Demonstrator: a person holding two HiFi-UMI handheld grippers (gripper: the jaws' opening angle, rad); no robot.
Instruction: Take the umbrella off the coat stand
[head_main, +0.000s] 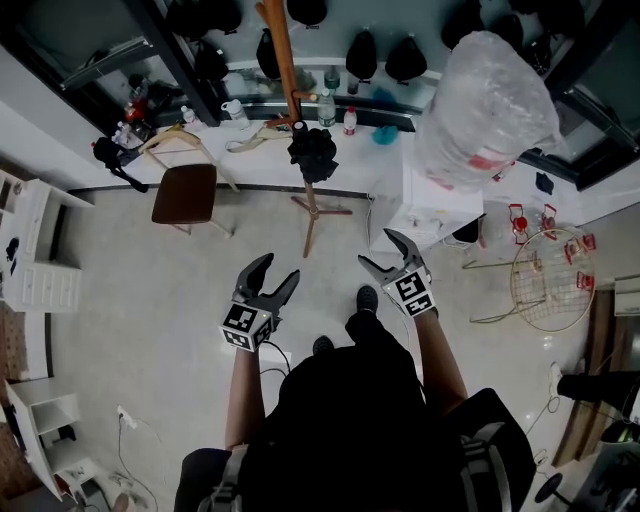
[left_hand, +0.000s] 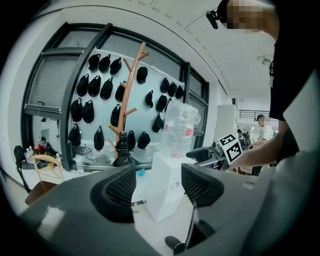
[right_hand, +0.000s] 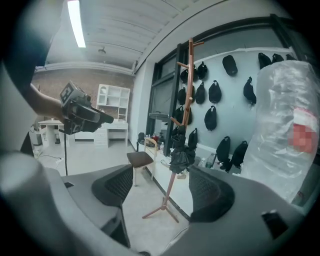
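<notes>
Umbrella (head_main: 313, 152), in the head view, hangs folded on the coat stand (head_main: 281, 60) by the counter (head_main: 360, 165), well apart from the left tongs (head_main: 278, 267) and right tongs (head_main: 380, 248). Both are released and empty. The step looks like the approach: close in squarely, grip the bundle, then lift it off its peg rather than tug sideways.

The left gripper view shows a white box (left_hand: 167, 187) in its gap, with the umbrella off to the left.

Only the right gripper view lines the umbrella up between its spread pads (right_hand: 116, 187), side on.

Office-like workroom: white shelving (head_main: 40, 270), counter (head_main: 350, 165), wall-hung black bags (left_hand: 95, 90).
</notes>
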